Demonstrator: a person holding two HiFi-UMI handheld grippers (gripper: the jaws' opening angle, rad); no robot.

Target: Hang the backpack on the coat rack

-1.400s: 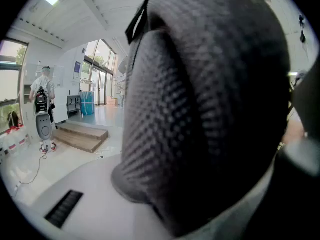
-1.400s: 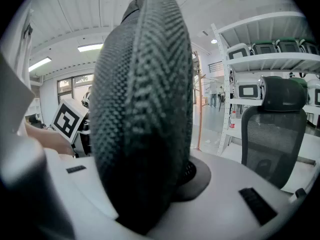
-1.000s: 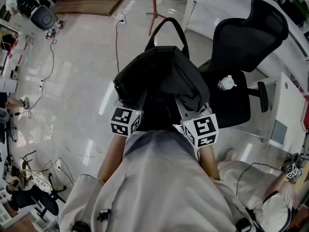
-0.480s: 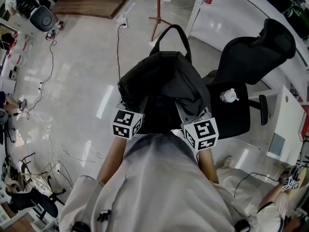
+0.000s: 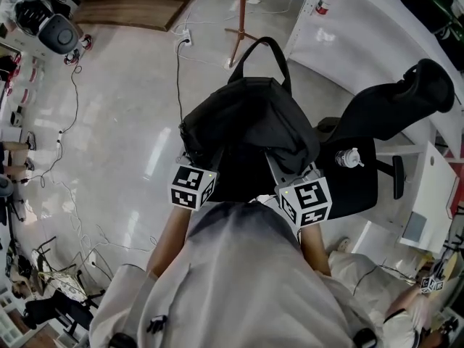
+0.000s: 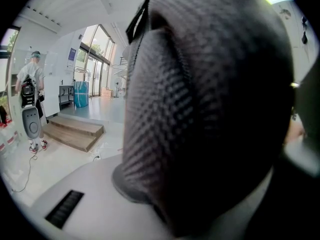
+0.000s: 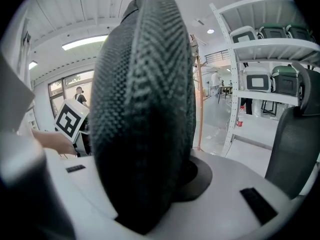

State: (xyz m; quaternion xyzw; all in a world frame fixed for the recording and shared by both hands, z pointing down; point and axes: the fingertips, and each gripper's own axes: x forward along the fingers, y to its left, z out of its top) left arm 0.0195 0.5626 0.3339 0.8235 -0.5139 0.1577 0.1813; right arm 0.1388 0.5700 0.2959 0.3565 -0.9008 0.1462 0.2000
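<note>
1. Nearest is the person's pale grey shirt (image 5: 239, 281), with both forearms reaching out from under it.
2. The left gripper (image 5: 192, 164) sits just beyond its black-and-white marker cube (image 5: 193, 187). Its jaws stand narrow, pinched on a thick, padded, grey woven shoulder strap (image 6: 200, 109) that fills the gap between them.
3. The right gripper (image 5: 290, 174) is level with it on the right, beyond its own marker cube (image 5: 305, 201). Its jaws are likewise narrow and clamped on the other padded woven strap (image 7: 145, 114).
4. The black fabric backpack (image 5: 250, 122) hangs between and just beyond the two grippers. It is held up over the glossy pale floor (image 5: 123, 122), and its top carry loop (image 5: 259, 53) points to the far side.
5. To the right of the backpack stands a black office chair (image 5: 377, 114) with a clear plastic bottle (image 5: 349, 156) lying on its seat.
6. Farther off, beyond the loop and apart from it, rises the reddish-brown wooden pole of the coat rack (image 5: 241, 2), its feet spread on the floor.
7. At far left lie low wooden steps (image 5: 134, 2); at far right is a white shelf unit (image 5: 377, 35).
</note>
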